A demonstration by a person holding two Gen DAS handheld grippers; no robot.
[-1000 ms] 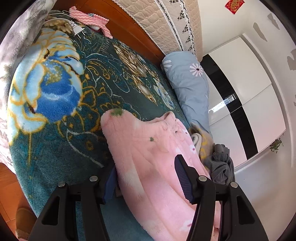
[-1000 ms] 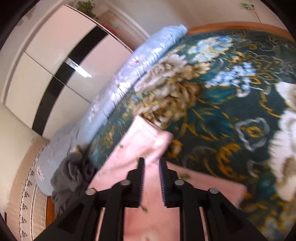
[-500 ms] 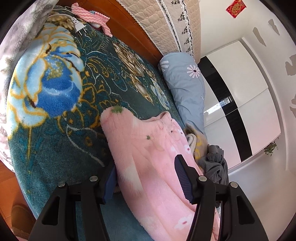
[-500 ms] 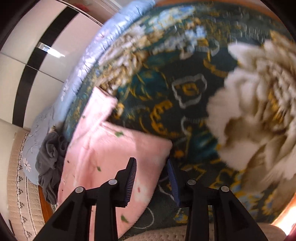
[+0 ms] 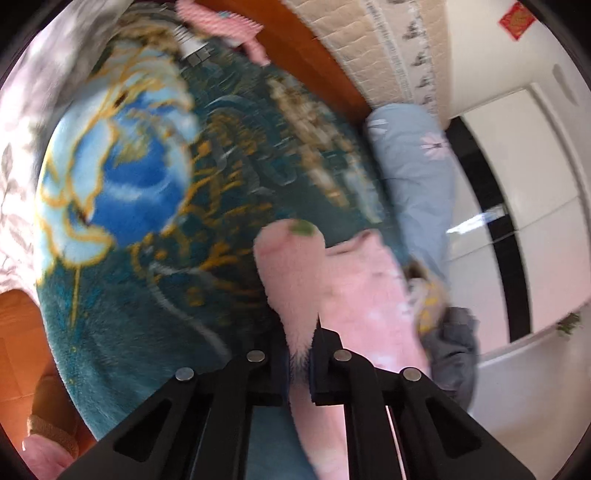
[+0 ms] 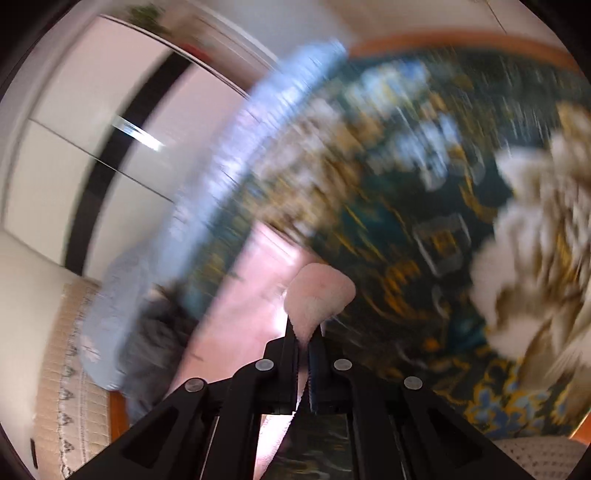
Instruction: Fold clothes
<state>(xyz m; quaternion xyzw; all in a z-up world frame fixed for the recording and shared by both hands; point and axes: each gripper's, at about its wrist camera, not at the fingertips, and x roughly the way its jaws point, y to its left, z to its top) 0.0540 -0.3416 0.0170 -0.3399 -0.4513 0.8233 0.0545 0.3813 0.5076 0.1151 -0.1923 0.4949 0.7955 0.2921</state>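
Note:
A fluffy pink garment [image 5: 354, 280] lies on the dark green floral blanket [image 5: 229, 206] on the bed. My left gripper [image 5: 301, 354] is shut on one edge of the pink garment, and the cloth bunches up between its fingers. My right gripper [image 6: 303, 347] is shut on another corner of the pink garment [image 6: 317, 295], which folds up above the fingertips. Both views are blurred by motion.
A pale blue flowered pillow [image 5: 417, 170] lies along the far side of the bed. A grey garment [image 5: 454, 350] sits bunched beside the pink one. A pink zigzag cloth [image 5: 221, 26] lies by the wooden headboard. White wardrobe doors [image 5: 535, 184] stand beyond the bed.
Both grippers have shut on the pink garment, the left from wide open. The gripped edges are now pinched and lifted off the blanket, and both cameras are moving fast.

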